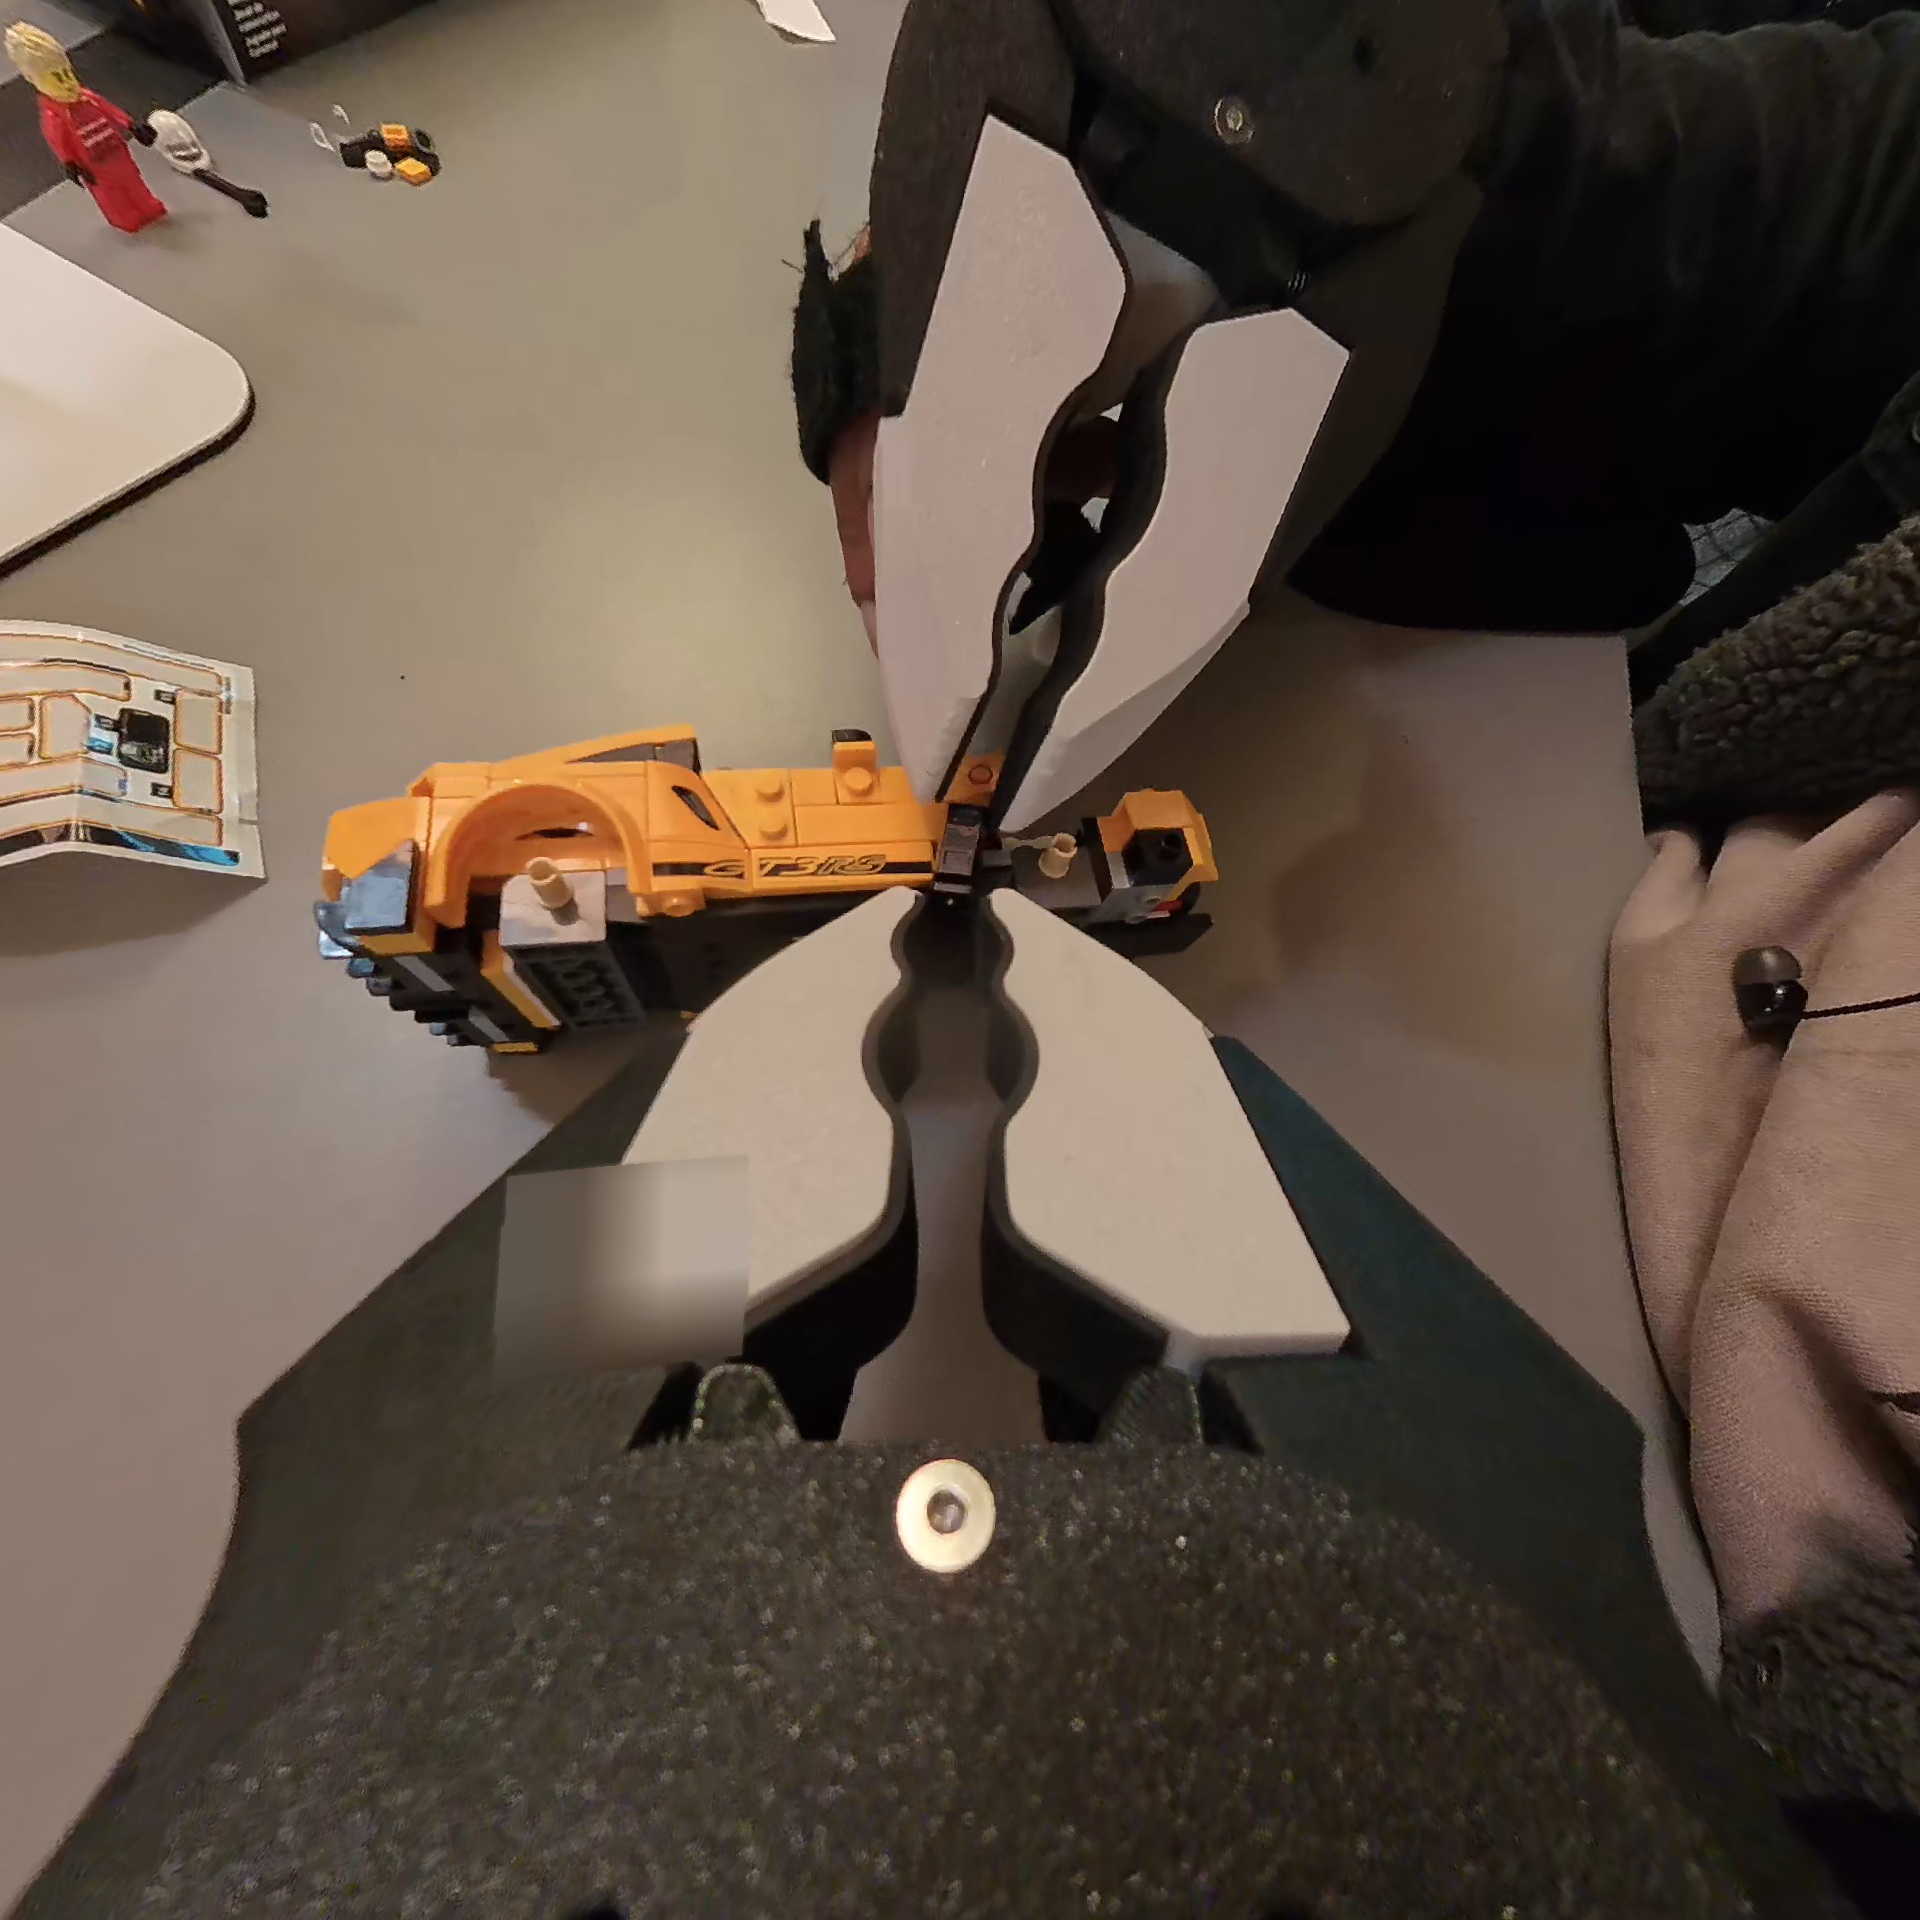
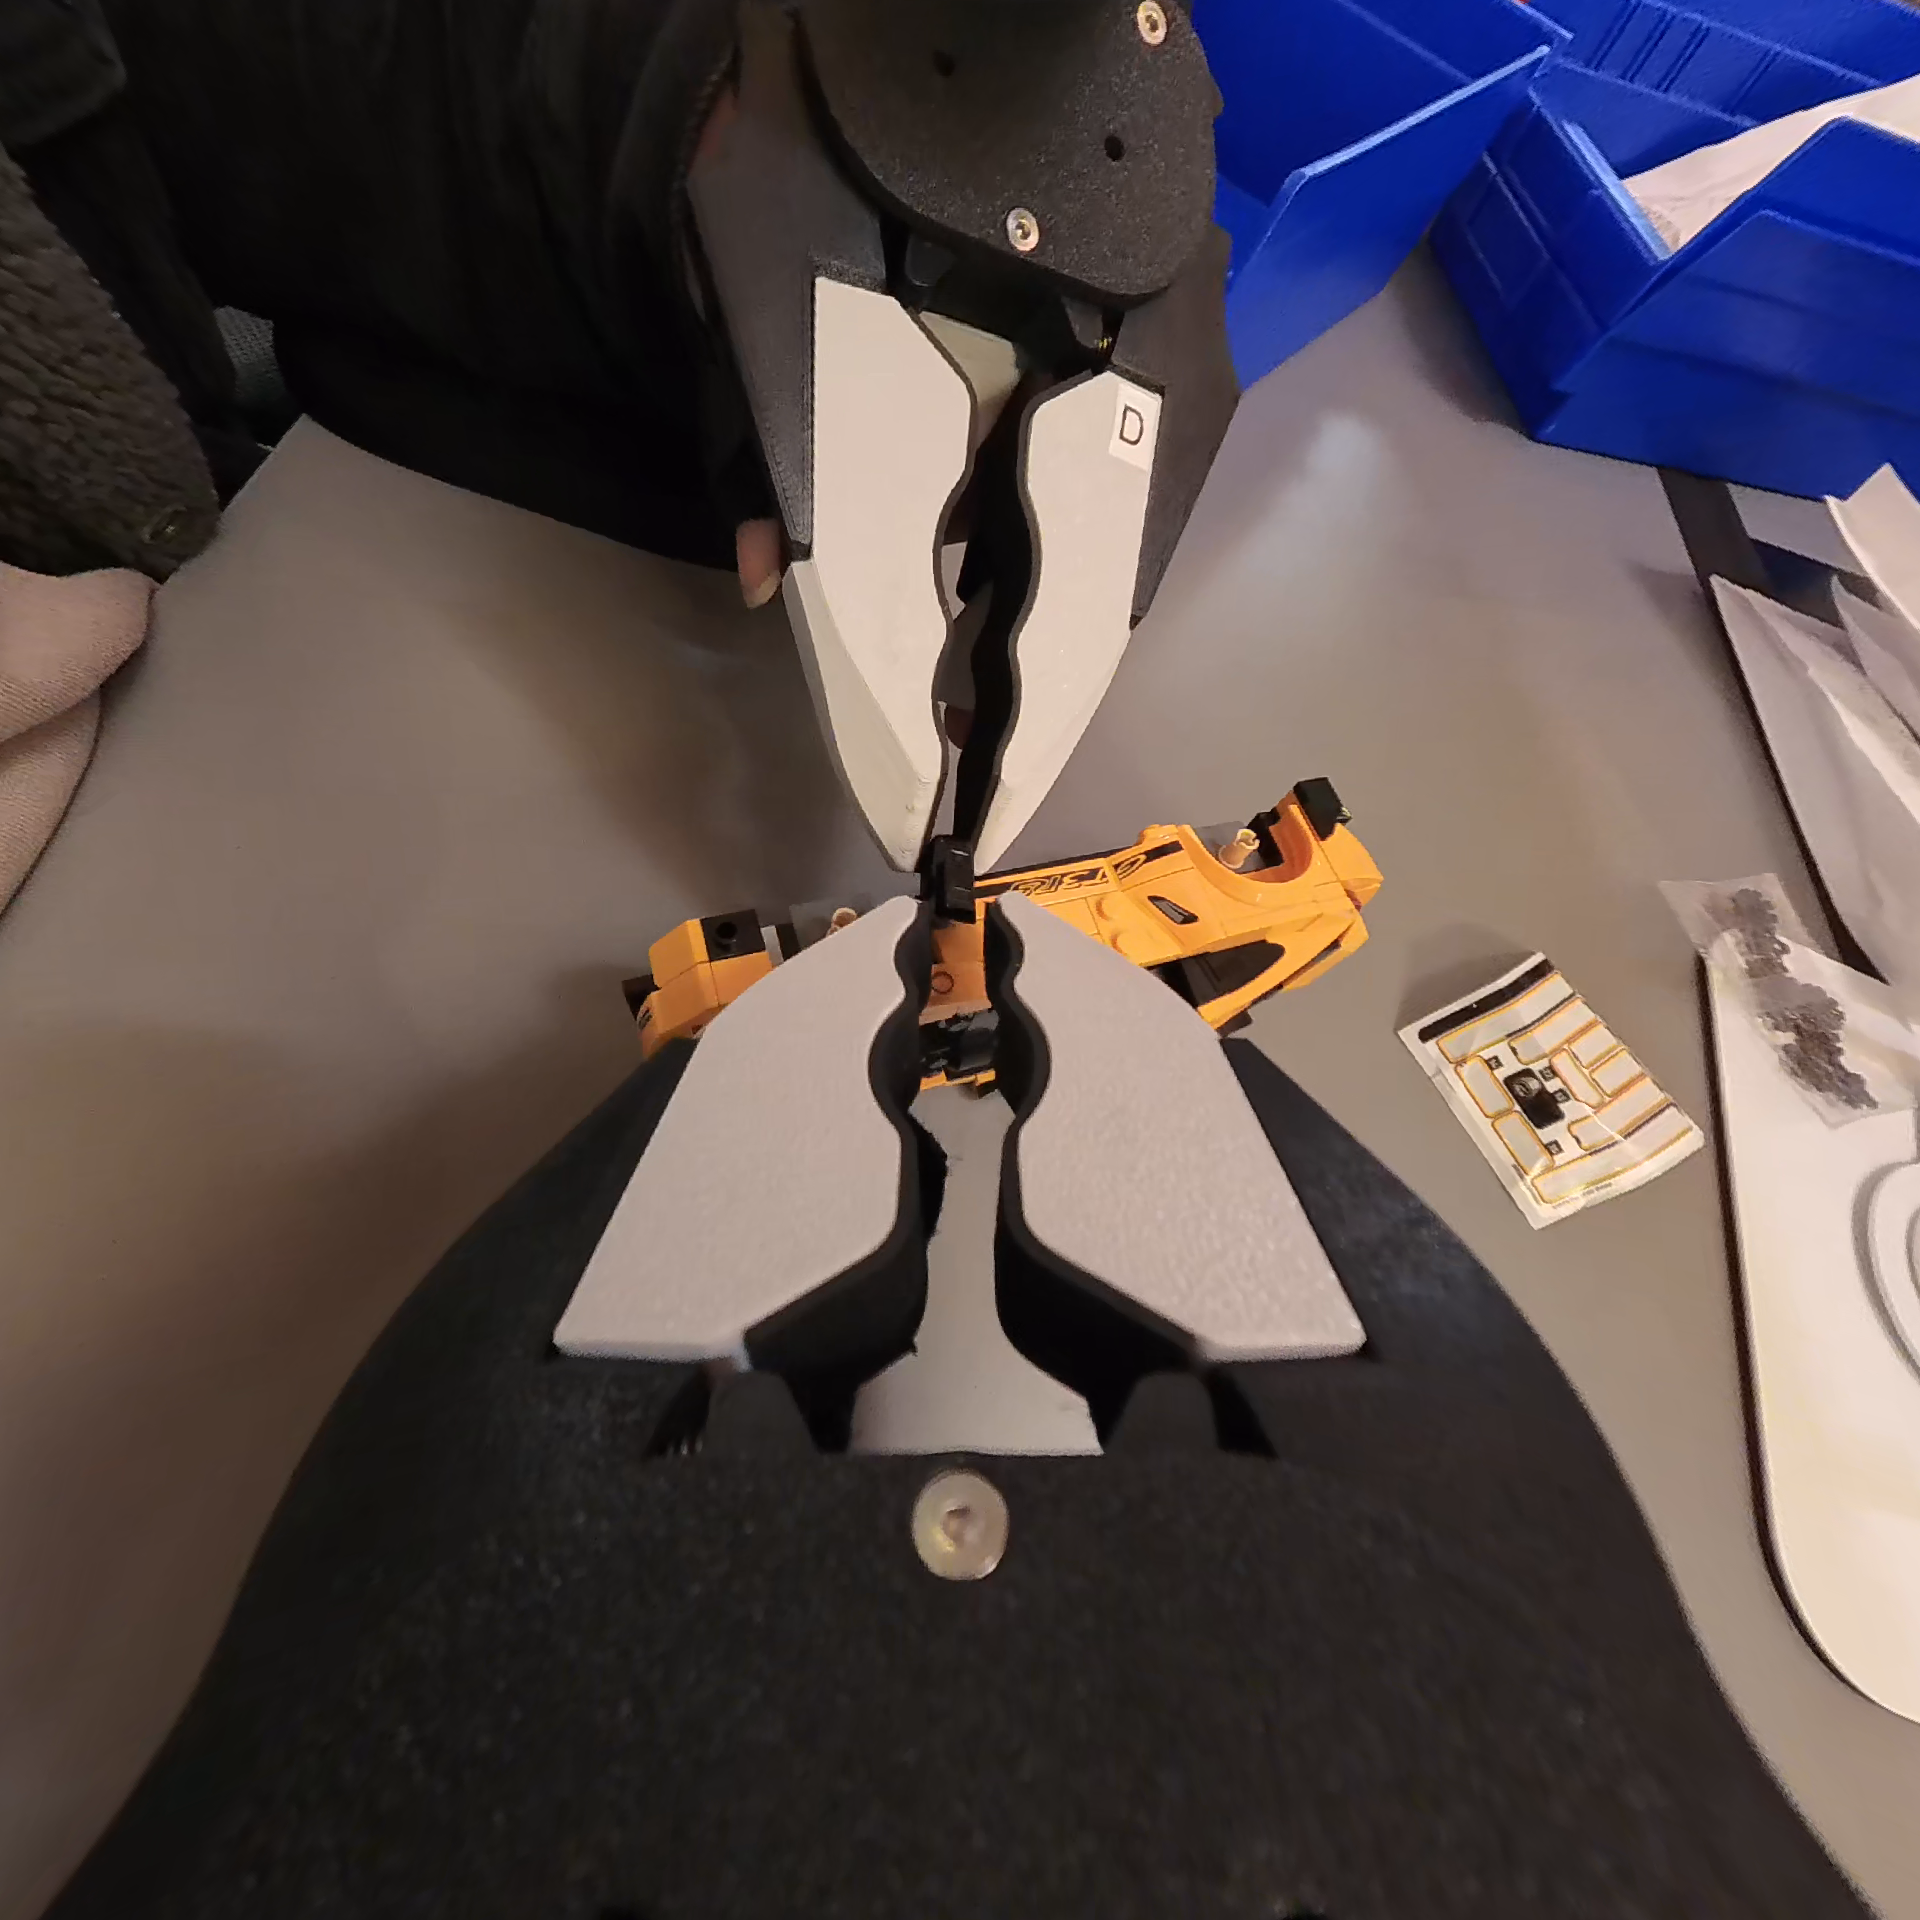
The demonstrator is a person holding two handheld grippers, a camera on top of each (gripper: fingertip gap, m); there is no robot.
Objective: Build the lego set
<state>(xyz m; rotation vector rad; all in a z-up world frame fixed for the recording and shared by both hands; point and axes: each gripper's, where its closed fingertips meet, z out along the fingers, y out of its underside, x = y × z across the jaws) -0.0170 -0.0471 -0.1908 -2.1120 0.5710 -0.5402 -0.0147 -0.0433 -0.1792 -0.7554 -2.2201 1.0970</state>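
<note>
Table [image 1: 582, 540]: grey, carrying the orange car [image 1: 644, 831], which lies on its side in the middle.
Left gripper [image 1: 954, 891]: reaches in level, tips nearly together, pinching a small black piece [image 1: 961, 847] at the car's rear section.
Right gripper [image 2: 961, 914]: faces the left one from the opposite side, tips nearly closed at the same black piece; whether it actually grips it, I cannot tell.
Blue bins [image 2: 1662, 229]: right view only, one holding white paper.
Sticker sheet [image 2: 1548, 1086]: beside the car, in both views.
Minifigure [image 1: 94, 125]: red suit, standing, left view only.
Loose bricks [image 1: 395, 151]: small pile near the minifigure.
</note>
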